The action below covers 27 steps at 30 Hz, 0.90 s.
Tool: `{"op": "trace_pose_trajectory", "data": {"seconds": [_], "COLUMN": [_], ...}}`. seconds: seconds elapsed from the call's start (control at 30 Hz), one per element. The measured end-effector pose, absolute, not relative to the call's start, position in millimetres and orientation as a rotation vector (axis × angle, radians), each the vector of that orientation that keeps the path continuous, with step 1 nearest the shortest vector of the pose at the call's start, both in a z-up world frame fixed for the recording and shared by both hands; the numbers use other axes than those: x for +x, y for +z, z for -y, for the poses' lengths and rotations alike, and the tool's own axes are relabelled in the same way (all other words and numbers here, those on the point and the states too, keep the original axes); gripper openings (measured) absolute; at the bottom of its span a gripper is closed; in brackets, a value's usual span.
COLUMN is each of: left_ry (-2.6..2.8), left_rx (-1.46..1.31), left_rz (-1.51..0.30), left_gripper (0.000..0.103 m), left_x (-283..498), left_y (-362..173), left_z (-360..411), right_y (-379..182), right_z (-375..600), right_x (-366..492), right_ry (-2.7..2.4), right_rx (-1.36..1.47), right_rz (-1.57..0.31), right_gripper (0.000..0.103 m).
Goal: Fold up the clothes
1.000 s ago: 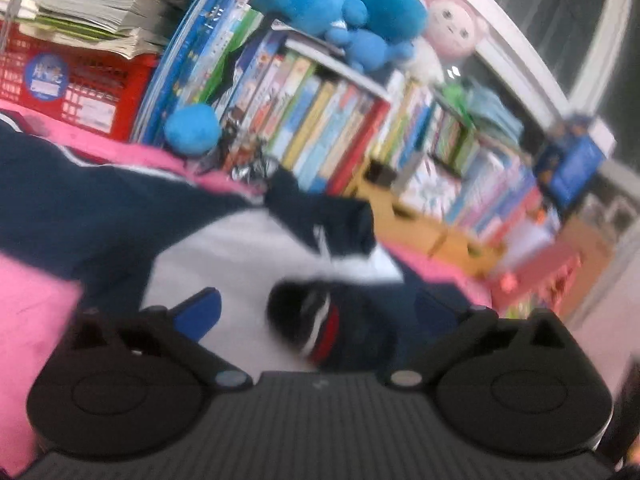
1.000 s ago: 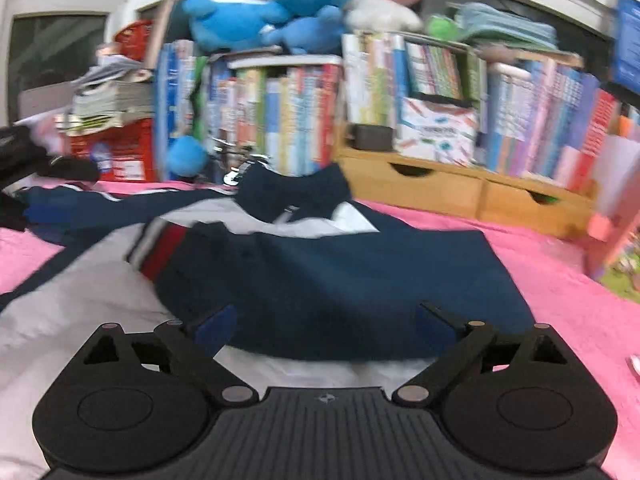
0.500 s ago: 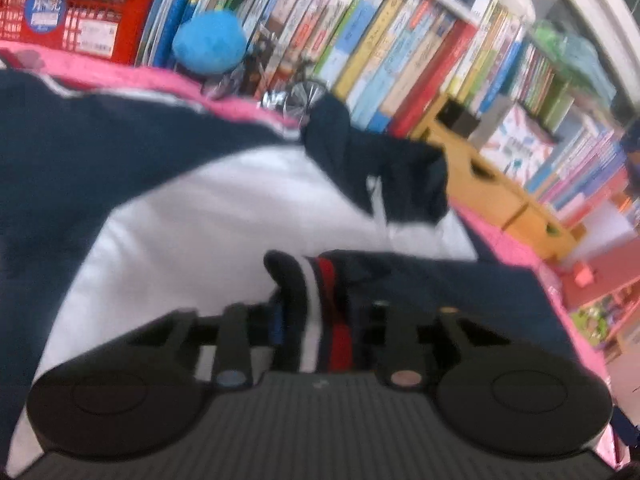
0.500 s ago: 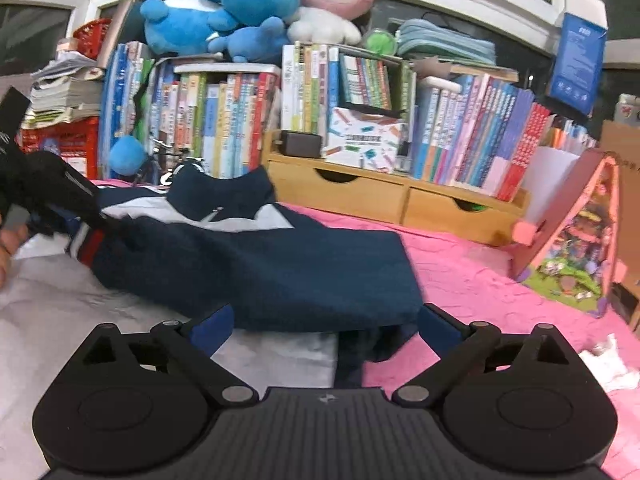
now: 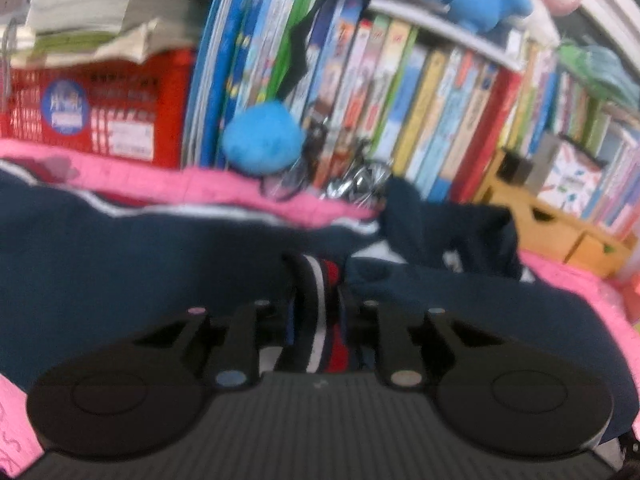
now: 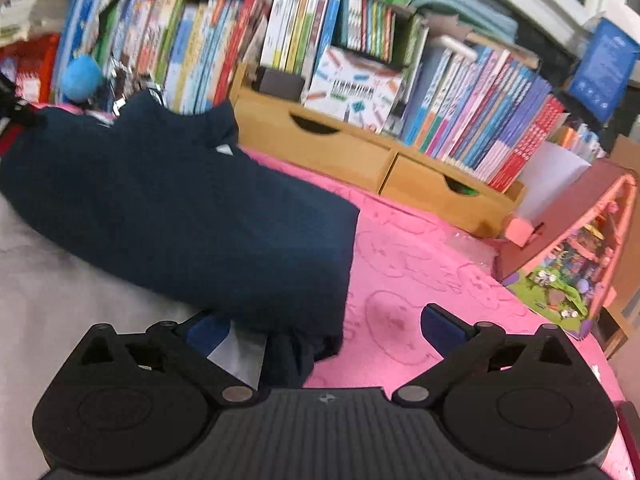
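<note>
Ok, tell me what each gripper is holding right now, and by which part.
The left gripper is shut on the jacket's striped cuff. The right gripper is open, holding nothing.

The jacket (image 6: 180, 216) is navy and white, its cuff (image 5: 320, 320) striped white and red. It lies on a pink cloth (image 6: 420, 264). Far left: a red crate (image 5: 100, 112) and a blue ball (image 5: 262, 140).

your left view sits low and close over the jacket (image 5: 120, 264), facing the bookshelf (image 5: 400, 100); your right view shares both, angled further right.
</note>
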<state>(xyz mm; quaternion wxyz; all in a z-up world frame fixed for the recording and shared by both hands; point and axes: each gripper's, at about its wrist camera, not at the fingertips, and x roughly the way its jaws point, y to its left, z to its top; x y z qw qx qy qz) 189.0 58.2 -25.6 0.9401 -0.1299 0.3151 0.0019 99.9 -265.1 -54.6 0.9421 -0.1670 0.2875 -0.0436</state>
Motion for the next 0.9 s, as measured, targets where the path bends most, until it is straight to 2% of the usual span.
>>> {"op": "trace_pose_trajectory", "data": {"seconds": [0.1, 0.3, 0.4, 0.47, 0.63, 0.8, 0.9], "left_ry": [0.007, -0.005, -0.004, -0.015, -0.087, -0.168, -0.216], "left_rx": [-0.251, -0.080, -0.098, -0.125, -0.143, -0.114, -0.097], "left_rz": [-0.642, -0.627, -0.629, -0.641, -0.588, -0.543, -0.516], "left_gripper": [0.024, 0.030, 0.033, 0.033, 0.030, 0.030, 0.030], "left_x": [191.8, 193.5, 199.4, 203.1, 189.7, 174.9, 166.1], "left_y": [-31.9, -46.8, -49.8, -46.9, -23.0, -3.3, 8.5], "left_z": [-57.9, -44.6, -50.7, -56.8, -61.2, -50.2, -43.6], "right_y": [-59.4, -68.7, -74.2, -73.6, -61.3, -36.6, -25.5], "right_z": [275.9, 325.9, 310.7, 302.3, 304.6, 301.8, 280.7], "right_x": [113.5, 119.7, 119.1, 117.6, 103.7, 66.2, 72.3], "right_ry": [-0.167, -0.210, -0.212, -0.209, -0.117, 0.133, 0.176], "right_rx": [-0.354, -0.203, -0.347, -0.414, -0.371, -0.218, -0.149], "right_rz": [-0.577, -0.613, -0.594, -0.586, -0.558, -0.460, -0.458], "right_gripper": [0.102, 0.103, 0.102, 0.102, 0.102, 0.102, 0.102]}}
